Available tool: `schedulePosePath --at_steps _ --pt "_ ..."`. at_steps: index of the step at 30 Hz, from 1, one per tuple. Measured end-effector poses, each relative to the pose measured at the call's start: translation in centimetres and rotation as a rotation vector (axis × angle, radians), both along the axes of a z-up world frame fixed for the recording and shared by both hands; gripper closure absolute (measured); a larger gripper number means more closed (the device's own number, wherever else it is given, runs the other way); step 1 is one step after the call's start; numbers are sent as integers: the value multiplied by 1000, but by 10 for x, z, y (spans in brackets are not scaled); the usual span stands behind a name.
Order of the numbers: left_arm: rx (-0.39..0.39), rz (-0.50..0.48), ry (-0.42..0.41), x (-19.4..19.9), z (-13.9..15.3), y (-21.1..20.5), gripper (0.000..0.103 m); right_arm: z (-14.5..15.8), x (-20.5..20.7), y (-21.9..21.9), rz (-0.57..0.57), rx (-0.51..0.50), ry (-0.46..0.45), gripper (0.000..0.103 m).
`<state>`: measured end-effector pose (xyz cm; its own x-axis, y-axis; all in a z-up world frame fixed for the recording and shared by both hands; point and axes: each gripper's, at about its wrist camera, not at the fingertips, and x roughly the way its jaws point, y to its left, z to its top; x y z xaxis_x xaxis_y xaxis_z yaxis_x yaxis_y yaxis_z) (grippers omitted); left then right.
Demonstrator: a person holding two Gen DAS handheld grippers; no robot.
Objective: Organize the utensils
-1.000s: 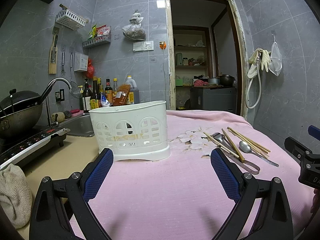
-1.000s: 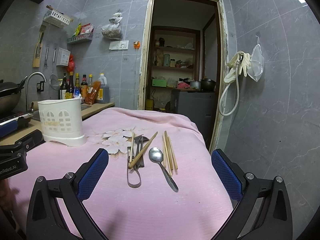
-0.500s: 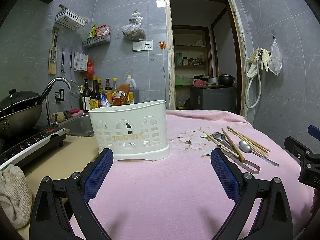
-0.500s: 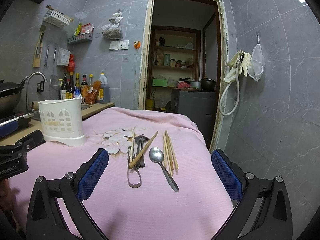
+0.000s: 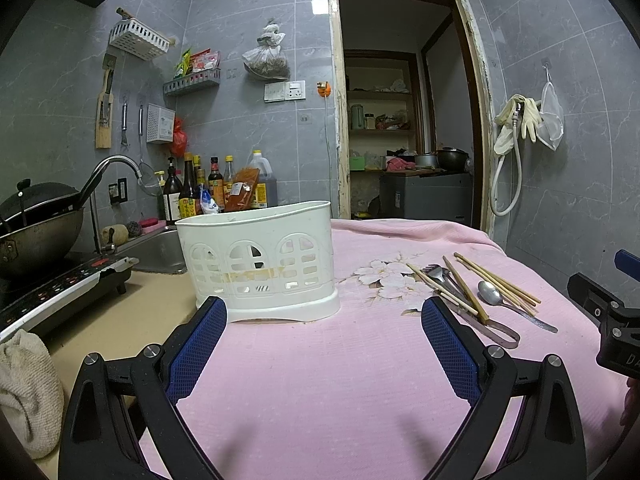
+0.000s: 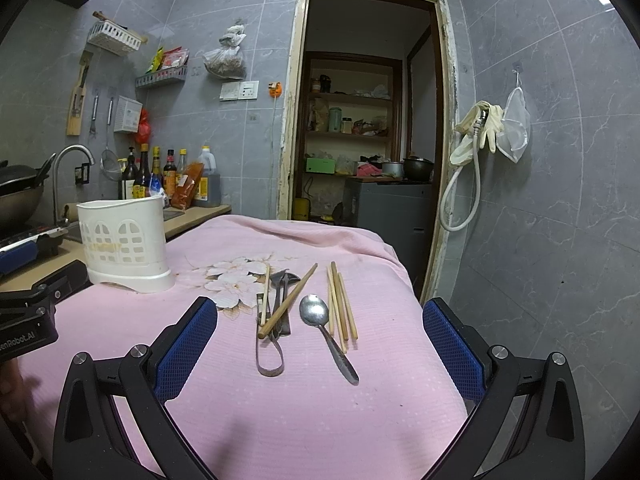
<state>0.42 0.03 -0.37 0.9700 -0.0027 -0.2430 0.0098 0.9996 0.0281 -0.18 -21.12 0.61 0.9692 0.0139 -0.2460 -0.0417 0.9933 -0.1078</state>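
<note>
The white utensil caddy served as the anchor, standing upright at the left edge of the pink cloth. Left of the caddy, only the left wrist view took in the wok on its cooktop, the sink and a crumpled rag. The left gripper hovered just in front of the caddy, its blue-padded fingers spread wide and holding nothing. Right of the caddy lay the loose utensils: a single chopstick, a fork under a darker chopstick, and metal tongs; then a spoon and, farthest from the caddy, three parallel chopsticks. The right wrist view showed this row plainly from above, where the left view saw it obliquely and bunched. The right gripper hung before the row, fingers equally wide apart and empty.
</note>
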Motion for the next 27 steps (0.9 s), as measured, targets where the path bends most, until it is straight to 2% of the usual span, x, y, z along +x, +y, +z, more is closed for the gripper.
schedulePosePath --at_steps 8,15,22,27 --pt "-18 -24 35 7 2 0 7 -3 1 7 16 6 4 0" --pt "-27 -64 62 23 15 -6 7 10 14 -16 42 60 30 0" --pt "-51 -158 176 68 35 -22 7 27 42 -43 99 33 79 0" --pt "-116 -210 298 111 42 -30 7 36 76 -55 108 -6 149 0"
